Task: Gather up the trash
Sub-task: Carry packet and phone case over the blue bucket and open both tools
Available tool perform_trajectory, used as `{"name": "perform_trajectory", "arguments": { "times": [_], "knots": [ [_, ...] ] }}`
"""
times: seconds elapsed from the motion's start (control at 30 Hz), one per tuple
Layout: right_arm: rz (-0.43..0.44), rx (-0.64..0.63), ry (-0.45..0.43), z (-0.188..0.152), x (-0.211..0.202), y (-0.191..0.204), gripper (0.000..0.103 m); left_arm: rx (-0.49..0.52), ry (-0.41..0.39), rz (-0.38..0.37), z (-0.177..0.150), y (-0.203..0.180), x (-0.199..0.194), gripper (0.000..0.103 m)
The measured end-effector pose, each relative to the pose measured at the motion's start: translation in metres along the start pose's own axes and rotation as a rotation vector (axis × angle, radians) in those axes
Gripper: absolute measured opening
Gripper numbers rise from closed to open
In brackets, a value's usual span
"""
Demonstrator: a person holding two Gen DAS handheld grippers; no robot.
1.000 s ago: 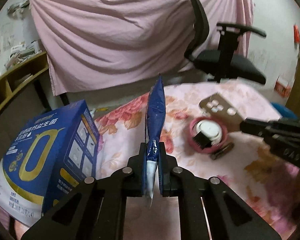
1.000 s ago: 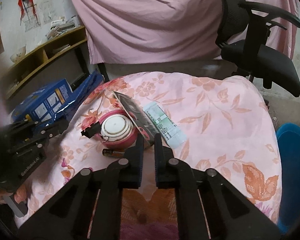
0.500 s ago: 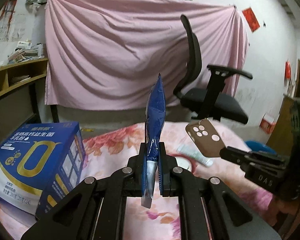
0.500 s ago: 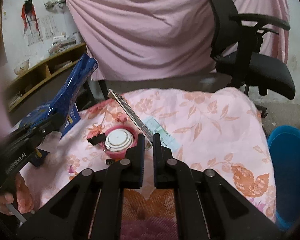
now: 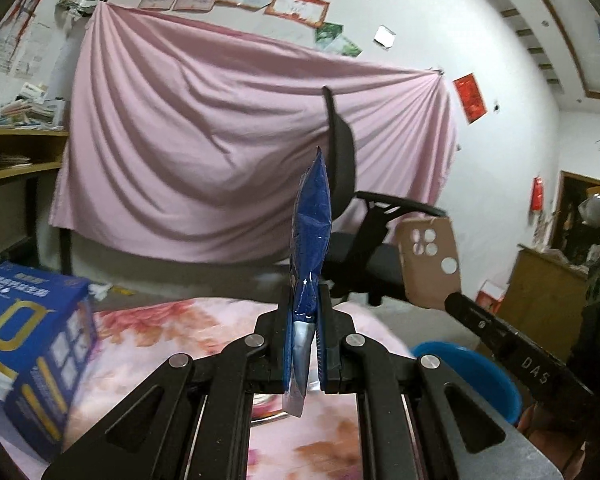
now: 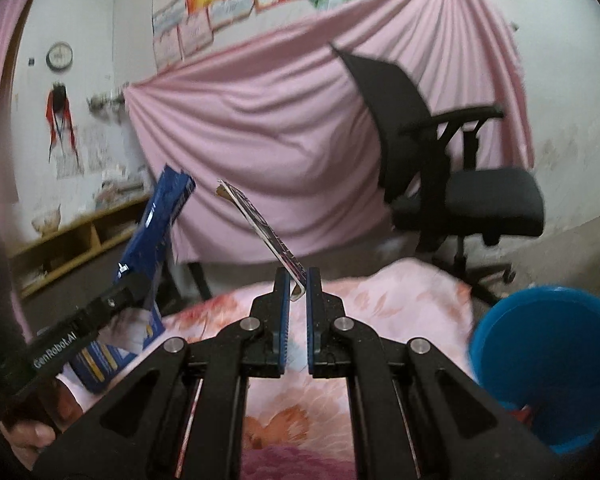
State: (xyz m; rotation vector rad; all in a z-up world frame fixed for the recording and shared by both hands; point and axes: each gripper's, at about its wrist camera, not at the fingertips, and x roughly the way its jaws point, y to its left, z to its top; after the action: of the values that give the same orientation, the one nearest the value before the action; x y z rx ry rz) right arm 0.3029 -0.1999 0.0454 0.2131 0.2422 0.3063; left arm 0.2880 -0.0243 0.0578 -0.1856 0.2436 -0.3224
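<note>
Both loads lifted clear of the floral-covered table (image 5: 172, 320), the left claw (image 5: 305, 320) pinches a blue wrapper (image 5: 310, 240) upright at frame center while the right claw (image 6: 296, 292) grips a cardboard card (image 6: 260, 224), apparently bound for the blue bin (image 6: 540, 364) at lower right.

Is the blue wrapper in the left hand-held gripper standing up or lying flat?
Standing up: the blue wrapper rises nearly vertically from the shut left hand-held gripper, clear of the bed.
</note>
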Motion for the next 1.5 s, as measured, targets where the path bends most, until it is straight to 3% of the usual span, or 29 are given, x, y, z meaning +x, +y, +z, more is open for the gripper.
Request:
{"name": "perform_trajectory", "arguments": {
  "times": [0.3,0.67,0.93,1.2,1.5],
  "knots": [
    [-0.122,0.053,-0.154,0.022,-0.054,-0.043,0.036,0.029,-0.014,-0.159,0.012,-0.067,0.024,0.007],
    [-0.317,0.132,-0.166,0.025,-0.097,-0.121,0.036,0.038,0.138,-0.295,0.004,-0.145,0.073,0.007],
    [-0.390,0.199,-0.118,0.018,-0.104,-0.157,0.036,0.076,0.280,-0.313,-0.022,-0.185,0.097,0.007],
    [-0.424,0.267,-0.034,0.007,-0.100,-0.185,0.037,0.092,0.404,-0.293,-0.041,-0.197,0.116,0.008],
    [-0.418,0.307,0.040,-0.001,-0.091,-0.199,0.037,0.080,0.469,-0.262,-0.055,-0.201,0.121,0.009]
  ]
}}
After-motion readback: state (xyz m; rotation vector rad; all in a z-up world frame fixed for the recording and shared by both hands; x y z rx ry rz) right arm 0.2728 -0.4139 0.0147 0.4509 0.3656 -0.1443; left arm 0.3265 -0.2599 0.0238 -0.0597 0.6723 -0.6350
